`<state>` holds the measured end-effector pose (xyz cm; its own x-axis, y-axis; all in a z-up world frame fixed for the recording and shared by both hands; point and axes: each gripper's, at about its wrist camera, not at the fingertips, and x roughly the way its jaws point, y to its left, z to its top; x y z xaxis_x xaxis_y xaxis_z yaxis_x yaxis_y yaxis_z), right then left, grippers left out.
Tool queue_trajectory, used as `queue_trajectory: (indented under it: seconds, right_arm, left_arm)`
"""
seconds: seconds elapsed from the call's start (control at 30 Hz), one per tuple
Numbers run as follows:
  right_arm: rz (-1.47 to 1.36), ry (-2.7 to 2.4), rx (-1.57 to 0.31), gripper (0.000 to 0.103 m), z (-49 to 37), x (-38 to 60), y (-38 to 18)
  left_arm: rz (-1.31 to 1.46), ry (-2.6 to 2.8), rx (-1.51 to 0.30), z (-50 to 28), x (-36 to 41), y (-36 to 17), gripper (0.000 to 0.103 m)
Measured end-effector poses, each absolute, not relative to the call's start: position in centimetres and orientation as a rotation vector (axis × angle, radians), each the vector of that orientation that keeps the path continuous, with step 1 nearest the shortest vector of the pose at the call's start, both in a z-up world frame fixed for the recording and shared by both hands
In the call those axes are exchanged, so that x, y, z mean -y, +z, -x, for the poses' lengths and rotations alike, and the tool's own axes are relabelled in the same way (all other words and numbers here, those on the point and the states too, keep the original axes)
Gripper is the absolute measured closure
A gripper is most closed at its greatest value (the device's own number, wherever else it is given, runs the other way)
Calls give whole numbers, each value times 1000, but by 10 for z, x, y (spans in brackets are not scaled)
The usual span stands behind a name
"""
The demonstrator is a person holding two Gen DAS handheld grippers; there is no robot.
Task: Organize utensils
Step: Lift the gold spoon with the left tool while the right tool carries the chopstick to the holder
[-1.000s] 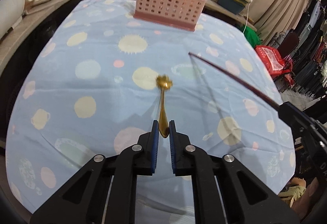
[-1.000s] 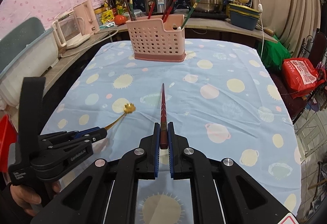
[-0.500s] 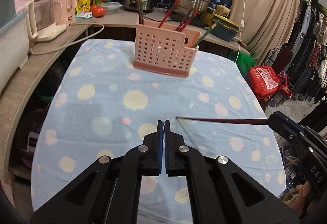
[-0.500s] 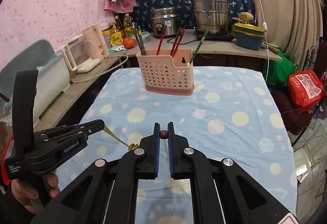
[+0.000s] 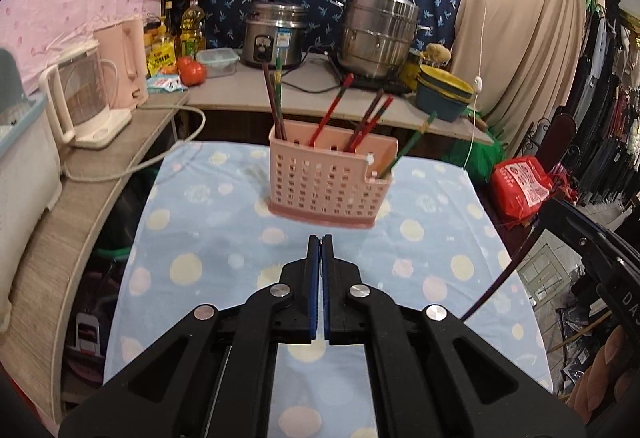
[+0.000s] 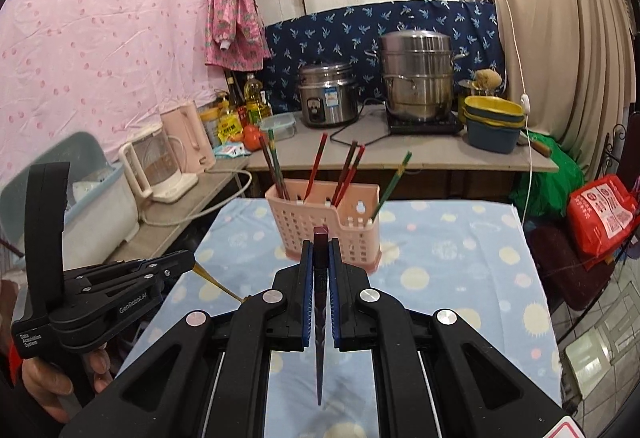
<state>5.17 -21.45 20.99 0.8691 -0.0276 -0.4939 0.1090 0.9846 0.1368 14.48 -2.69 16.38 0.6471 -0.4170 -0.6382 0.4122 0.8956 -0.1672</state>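
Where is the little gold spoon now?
In the right wrist view, the gold metal spoon sticks out of the left hand-held gripper, above the blue dotted tablecloth.

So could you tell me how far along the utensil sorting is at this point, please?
Done: several chopsticks already stand in the pink basket. In hand: the right gripper is shut on a dark red chopstick, and the left gripper is shut on a gold utensil; both are off the tablecloth. Left: both must go into the basket. No other loose utensils show on the cloth.
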Motion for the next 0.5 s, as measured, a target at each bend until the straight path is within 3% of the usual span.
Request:
queue_trajectory:
  seconds: [0.5]
  right_arm:
    - [-158, -85, -316, 96, -173, 231, 299]
  left_arm:
    - [18, -428, -614, -247, 43, 229, 102]
